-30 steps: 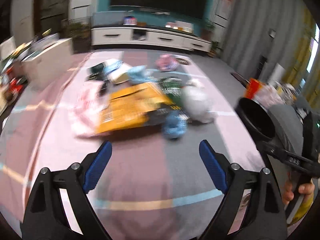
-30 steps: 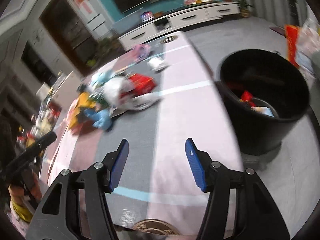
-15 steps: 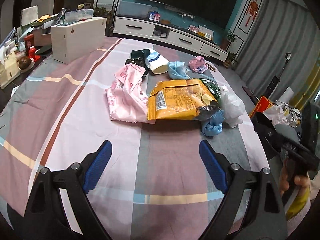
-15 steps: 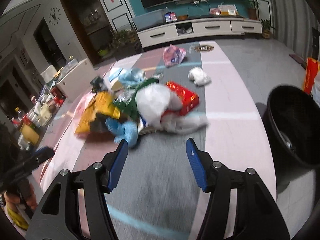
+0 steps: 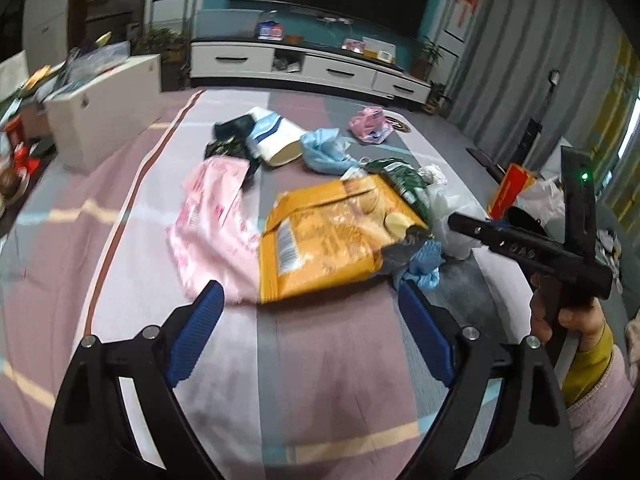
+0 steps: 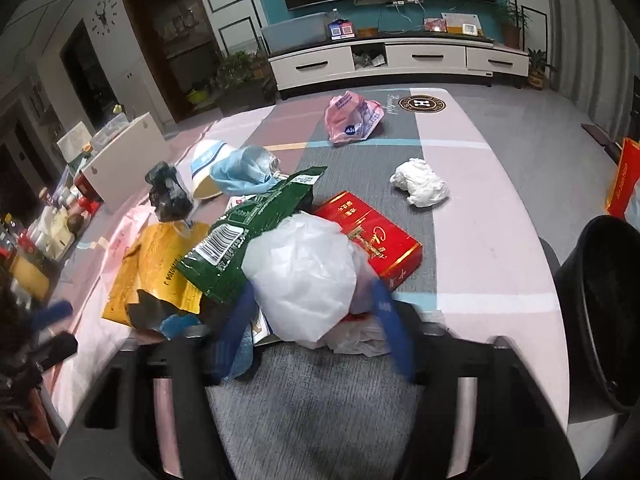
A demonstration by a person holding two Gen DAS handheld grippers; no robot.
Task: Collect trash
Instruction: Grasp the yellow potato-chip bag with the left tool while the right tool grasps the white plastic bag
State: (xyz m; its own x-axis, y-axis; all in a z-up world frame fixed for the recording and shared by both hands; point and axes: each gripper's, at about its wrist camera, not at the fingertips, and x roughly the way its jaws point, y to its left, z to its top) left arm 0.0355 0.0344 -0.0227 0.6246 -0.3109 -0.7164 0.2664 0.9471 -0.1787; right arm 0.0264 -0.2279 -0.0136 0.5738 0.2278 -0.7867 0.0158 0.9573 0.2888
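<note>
A trash pile lies on the table. In the left wrist view my left gripper (image 5: 312,320) is open and empty, just short of a yellow snack bag (image 5: 332,236) and a pink plastic bag (image 5: 216,216). In the right wrist view my right gripper (image 6: 312,320) is open, its blurred blue fingers on either side of a white plastic bag (image 6: 300,276). Beside that bag lie a green packet (image 6: 252,232), a red carton (image 6: 372,232), the yellow bag (image 6: 156,268) and a crumpled tissue (image 6: 420,182).
A black trash bin (image 6: 600,320) stands off the table's right edge. A pink wrapper (image 6: 352,118), a blue mask (image 6: 244,170) and a paper cup (image 5: 276,140) lie farther back. A white box (image 5: 104,104) sits at the left. The right gripper's body (image 5: 532,248) is at the pile's right.
The right gripper has swung left from the bin and moved in around the white plastic bag. The left gripper has moved closer to the yellow and pink bags.
</note>
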